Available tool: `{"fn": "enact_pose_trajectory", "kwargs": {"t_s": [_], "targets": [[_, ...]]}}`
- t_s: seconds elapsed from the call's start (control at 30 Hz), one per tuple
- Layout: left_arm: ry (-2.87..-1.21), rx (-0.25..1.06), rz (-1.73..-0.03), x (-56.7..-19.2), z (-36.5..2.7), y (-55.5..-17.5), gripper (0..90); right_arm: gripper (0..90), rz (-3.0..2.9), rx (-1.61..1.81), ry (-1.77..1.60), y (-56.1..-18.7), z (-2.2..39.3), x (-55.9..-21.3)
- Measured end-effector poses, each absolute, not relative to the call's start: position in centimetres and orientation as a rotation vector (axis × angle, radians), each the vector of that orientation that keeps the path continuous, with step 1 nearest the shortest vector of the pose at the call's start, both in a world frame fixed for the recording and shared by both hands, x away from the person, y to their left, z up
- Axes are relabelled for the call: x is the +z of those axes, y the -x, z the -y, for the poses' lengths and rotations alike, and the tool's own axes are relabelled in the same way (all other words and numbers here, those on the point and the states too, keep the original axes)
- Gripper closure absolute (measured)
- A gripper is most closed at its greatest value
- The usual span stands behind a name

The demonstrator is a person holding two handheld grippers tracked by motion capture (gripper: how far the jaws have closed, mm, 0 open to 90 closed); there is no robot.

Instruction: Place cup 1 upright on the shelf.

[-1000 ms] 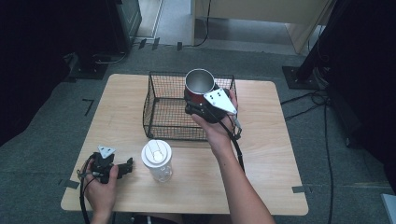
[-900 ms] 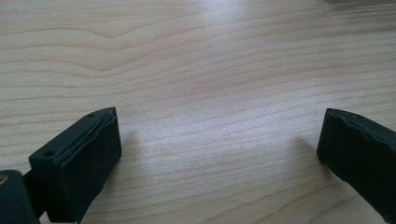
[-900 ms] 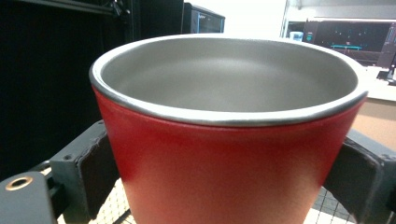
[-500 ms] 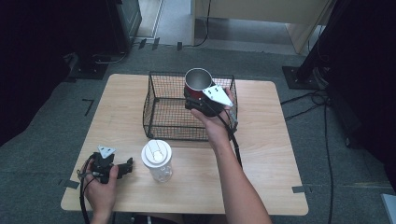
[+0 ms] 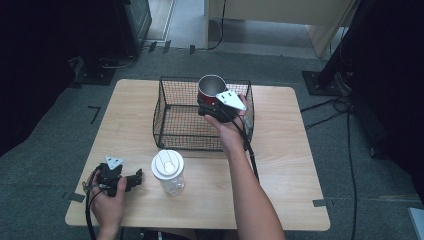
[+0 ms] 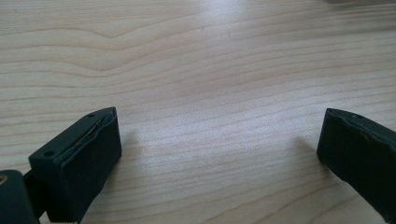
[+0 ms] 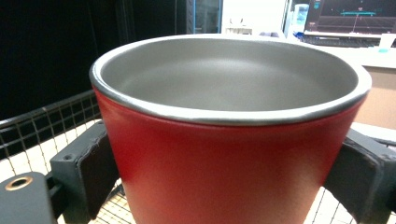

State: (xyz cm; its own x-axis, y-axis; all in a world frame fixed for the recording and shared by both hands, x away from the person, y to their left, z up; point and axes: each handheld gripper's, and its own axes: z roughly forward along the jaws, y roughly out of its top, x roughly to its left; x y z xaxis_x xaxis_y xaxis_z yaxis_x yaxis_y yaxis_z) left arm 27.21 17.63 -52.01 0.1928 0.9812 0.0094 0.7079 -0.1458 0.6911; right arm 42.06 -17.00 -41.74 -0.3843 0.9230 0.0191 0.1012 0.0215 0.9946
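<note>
A red cup (image 5: 209, 89) with a steel rim and grey inside stands upright between the jaws of my right gripper (image 5: 214, 108), which is shut on it over the right part of the black wire basket (image 5: 172, 122). In the right gripper view the red cup (image 7: 224, 154) is squeezed from both sides by the black pads (image 7: 95, 168), with basket mesh below it. My left gripper (image 5: 134, 179) rests at the table's front left, open, its jaws lying wide apart on bare wood in the left gripper view (image 6: 219, 154).
A clear jar with a white lid (image 5: 168, 170) stands between the left gripper and the basket's front wall. The wooden table (image 5: 285, 165) has free room to the right of the basket. Cables trail off the table's front edge and the floor.
My right gripper has carried the red cup lower and a little toward the basket's back right. The left gripper has stayed where it was.
</note>
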Motion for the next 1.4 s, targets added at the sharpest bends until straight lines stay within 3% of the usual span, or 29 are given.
{"fn": "enact_pose_trajectory", "kwargs": {"t_s": [1.4], "targets": [[-1.923,0.641,-1.573,-52.0,-17.6,-27.2,0.4,7.5,-1.733,1.138,-1.389,-45.6,17.8,-45.4]]}}
